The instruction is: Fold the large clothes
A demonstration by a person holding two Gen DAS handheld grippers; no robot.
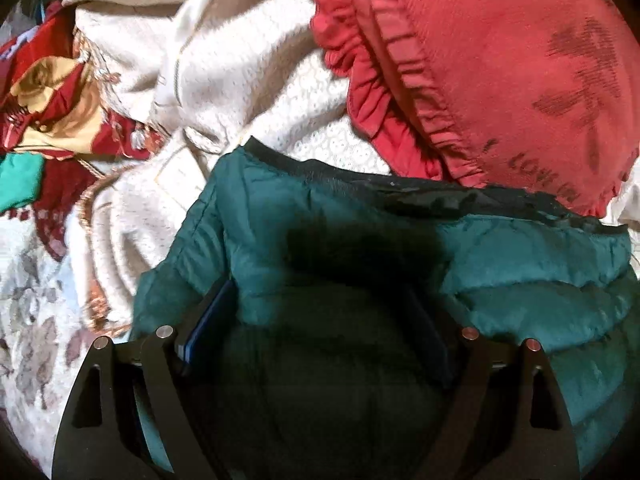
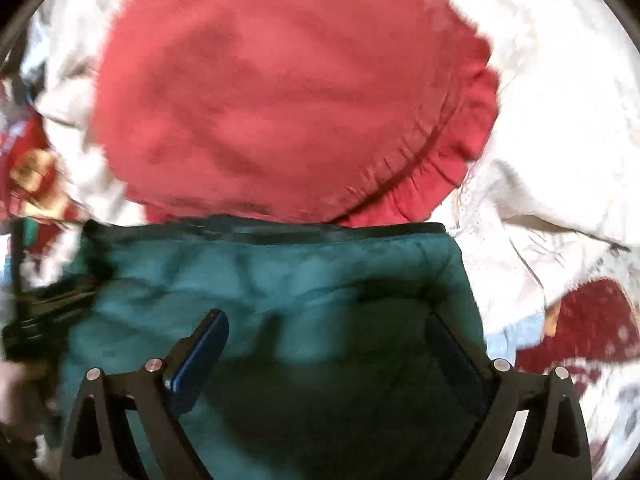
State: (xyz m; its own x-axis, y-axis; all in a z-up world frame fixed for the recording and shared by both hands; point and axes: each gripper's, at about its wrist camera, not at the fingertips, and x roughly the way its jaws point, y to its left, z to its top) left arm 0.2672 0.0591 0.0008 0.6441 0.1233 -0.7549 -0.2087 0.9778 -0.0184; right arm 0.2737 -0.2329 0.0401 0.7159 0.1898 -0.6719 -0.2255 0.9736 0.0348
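A dark green quilted jacket [image 1: 500, 272] with a black trim edge lies on a bed; it fills the lower half of the right wrist view [image 2: 280, 272] too. My left gripper [image 1: 320, 312] stands wide open over the jacket, its blue-padded fingers [image 1: 208, 320] pressed into the fabric, which bulges between them. My right gripper [image 2: 332, 344] is open as well, its fingers [image 2: 204, 352] resting on the jacket near its right edge. The left gripper's dark frame [image 2: 44, 312] shows at the left of the right wrist view.
A red ruffled cushion [image 1: 500, 72] lies just beyond the jacket's trim; it also shows in the right wrist view [image 2: 280, 92]. Cream fabric [image 1: 224, 80] is heaped to the left, and white cloth [image 2: 560, 128] to the right. A red patterned bedspread [image 1: 48, 92] lies beneath.
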